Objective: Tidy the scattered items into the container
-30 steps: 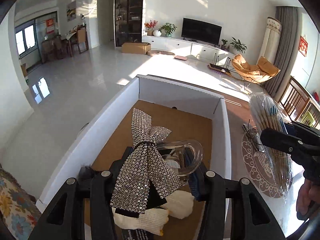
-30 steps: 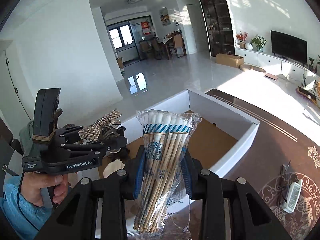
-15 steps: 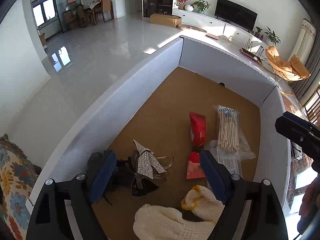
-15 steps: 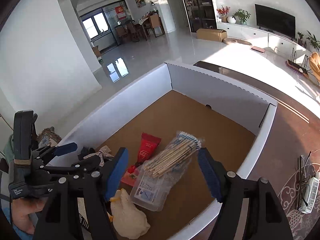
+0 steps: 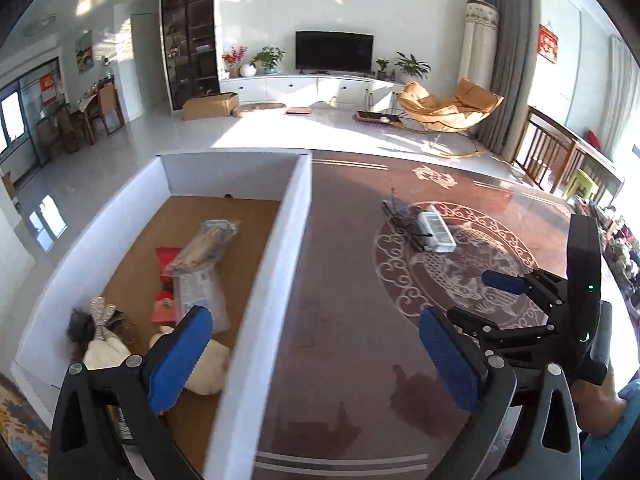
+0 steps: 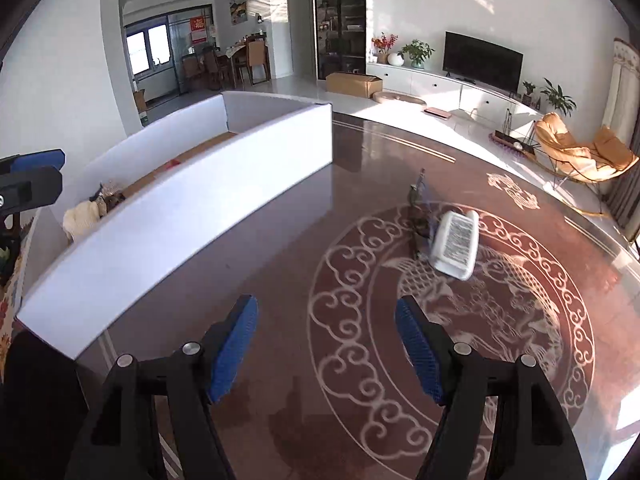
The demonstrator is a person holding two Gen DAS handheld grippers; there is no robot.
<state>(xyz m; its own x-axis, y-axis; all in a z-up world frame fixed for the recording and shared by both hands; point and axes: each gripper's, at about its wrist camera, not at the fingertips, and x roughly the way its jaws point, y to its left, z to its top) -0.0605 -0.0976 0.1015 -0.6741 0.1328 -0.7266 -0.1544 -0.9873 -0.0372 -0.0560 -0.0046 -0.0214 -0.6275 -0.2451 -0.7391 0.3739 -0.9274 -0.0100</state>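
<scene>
The white box (image 5: 272, 280) with a cardboard floor holds a bag of cotton swabs (image 5: 204, 240), a red tube (image 5: 166, 260), a rhinestone bow clip (image 5: 98, 318) and cream knitted pieces (image 5: 108, 354). My left gripper (image 5: 316, 360) straddles the box's right wall, its jaws opening with nothing held. My right gripper (image 6: 326, 352) stands open and empty over the brown table, short of a white ribbed item (image 6: 456, 244) and a dark clip (image 6: 420, 216). The box (image 6: 180, 220) lies to its left.
The patterned brown table (image 6: 360, 420) stretches right of the box; only the white item (image 5: 434, 230) and dark clip (image 5: 400, 216) lie on it. The right gripper (image 5: 480, 298) and a hand sit at the left wrist view's right edge. Living-room floor and furniture lie beyond.
The left gripper let go of the bow clip and the right let go of the swab bag; both lie in the box. Both grippers opened and swung right toward the table.
</scene>
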